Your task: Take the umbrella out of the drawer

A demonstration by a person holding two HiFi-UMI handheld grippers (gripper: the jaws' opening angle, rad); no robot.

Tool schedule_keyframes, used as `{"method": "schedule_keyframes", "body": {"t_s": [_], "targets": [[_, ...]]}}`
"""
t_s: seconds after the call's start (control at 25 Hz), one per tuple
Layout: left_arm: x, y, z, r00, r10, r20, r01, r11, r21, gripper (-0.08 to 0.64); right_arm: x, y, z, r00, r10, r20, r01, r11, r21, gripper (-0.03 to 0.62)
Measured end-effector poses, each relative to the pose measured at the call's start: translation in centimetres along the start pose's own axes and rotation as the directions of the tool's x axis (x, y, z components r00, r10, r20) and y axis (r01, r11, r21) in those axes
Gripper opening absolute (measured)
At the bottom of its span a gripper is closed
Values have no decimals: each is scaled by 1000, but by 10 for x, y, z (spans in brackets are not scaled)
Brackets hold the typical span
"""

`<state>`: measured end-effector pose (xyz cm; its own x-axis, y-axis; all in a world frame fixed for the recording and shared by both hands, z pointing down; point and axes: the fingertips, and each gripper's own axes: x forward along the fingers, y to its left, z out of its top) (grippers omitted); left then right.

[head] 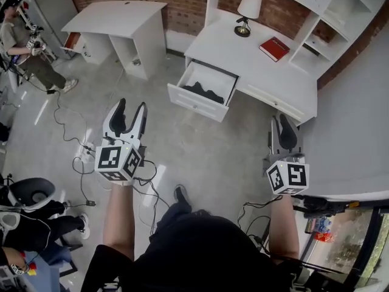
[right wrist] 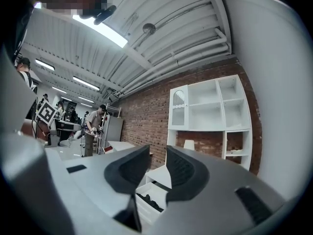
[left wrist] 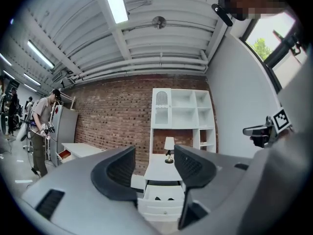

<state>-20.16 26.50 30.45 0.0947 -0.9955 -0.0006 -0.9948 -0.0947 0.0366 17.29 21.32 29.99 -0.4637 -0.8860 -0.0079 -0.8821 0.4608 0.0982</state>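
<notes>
White desk, its drawer open, carries a lamp and a red book

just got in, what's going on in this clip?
A person stands back from a white desk, with a gripper in each hand. The desk's drawer is already pulled open, and a dark umbrella lies inside it. The left gripper and right gripper both point toward the desk with jaws apart and nothing between them. Neither has reached the drawer yet.
</notes>
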Motion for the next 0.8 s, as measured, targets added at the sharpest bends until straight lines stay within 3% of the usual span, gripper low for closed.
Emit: {"method": "schedule_keyframes", "body": {"t_s": [0.36,0.8], "targets": [[53,60,-32,997,-63,-46,61,997,-42,233,68,35,-15,997,-10,-73,10,1000,4,160],[100,67,-59,990,-99,-98,92,993,-67,233,121,28,-40,994,2,-110,0,1000,19,160]]}}
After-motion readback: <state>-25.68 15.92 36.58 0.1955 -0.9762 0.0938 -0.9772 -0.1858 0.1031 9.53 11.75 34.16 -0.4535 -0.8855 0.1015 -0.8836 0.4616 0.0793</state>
